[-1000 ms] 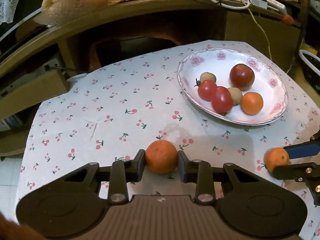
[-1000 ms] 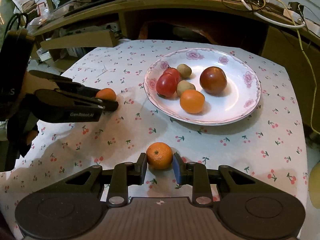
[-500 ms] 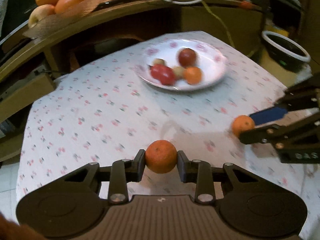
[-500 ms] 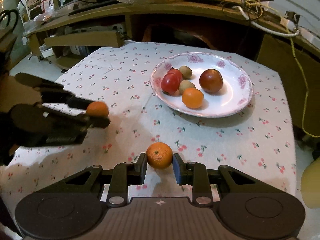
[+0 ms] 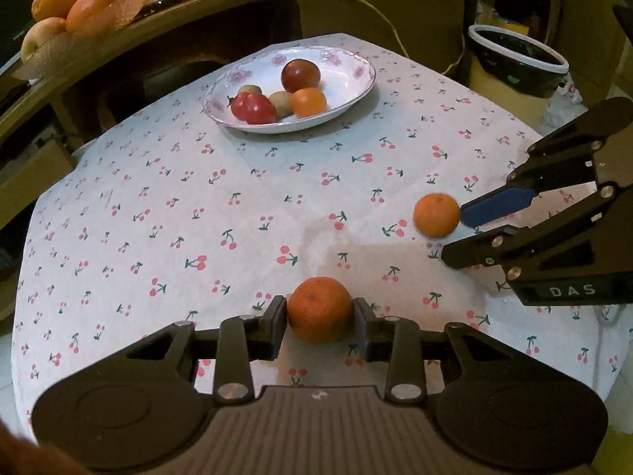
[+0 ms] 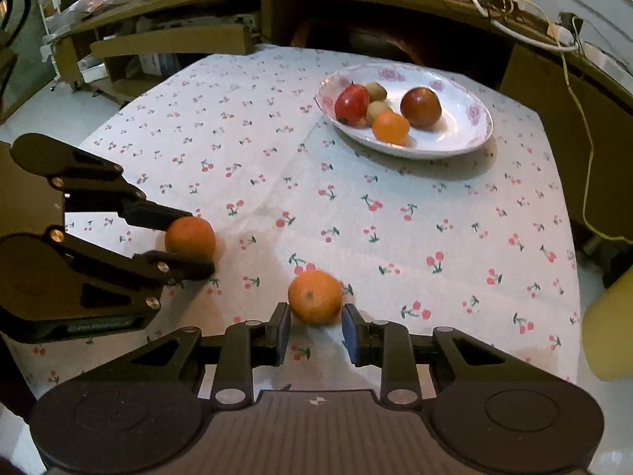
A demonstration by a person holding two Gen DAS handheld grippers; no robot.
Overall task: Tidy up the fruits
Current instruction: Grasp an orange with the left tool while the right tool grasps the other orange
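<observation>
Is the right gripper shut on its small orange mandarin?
Cannot tell. The right gripper flanks the small orange mandarin, motion-blurred, with gaps visible beside both fingers.
</observation>
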